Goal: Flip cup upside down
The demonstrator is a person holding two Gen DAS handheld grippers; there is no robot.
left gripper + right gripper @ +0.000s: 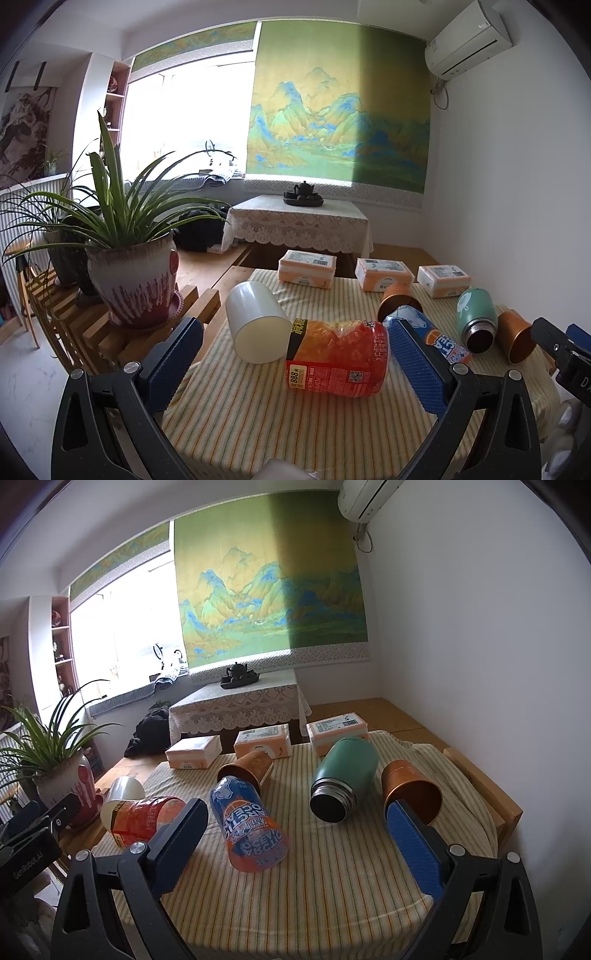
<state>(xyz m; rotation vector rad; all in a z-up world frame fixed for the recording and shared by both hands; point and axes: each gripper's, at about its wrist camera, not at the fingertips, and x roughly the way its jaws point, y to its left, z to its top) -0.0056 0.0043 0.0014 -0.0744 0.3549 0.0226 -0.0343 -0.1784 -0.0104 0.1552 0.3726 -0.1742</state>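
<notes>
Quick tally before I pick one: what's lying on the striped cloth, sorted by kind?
Copper cups: 2
White cup: 1
Red printed cup: 1
Blue-orange printed cup: 1
Green flask: 1
Tissue packs: 3
Total: 9

Six cups [255, 827] lie sideways on the table [295, 904], packets [262, 740] behind.

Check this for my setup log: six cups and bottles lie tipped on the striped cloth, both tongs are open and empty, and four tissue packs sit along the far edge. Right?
Not quite: there are three tissue packs along the far edge, not four, as the right wrist view shows. The rest holds: the six cups and bottles lie tipped on the striped cloth, and the left tongs and right tongs are open and empty.
</notes>
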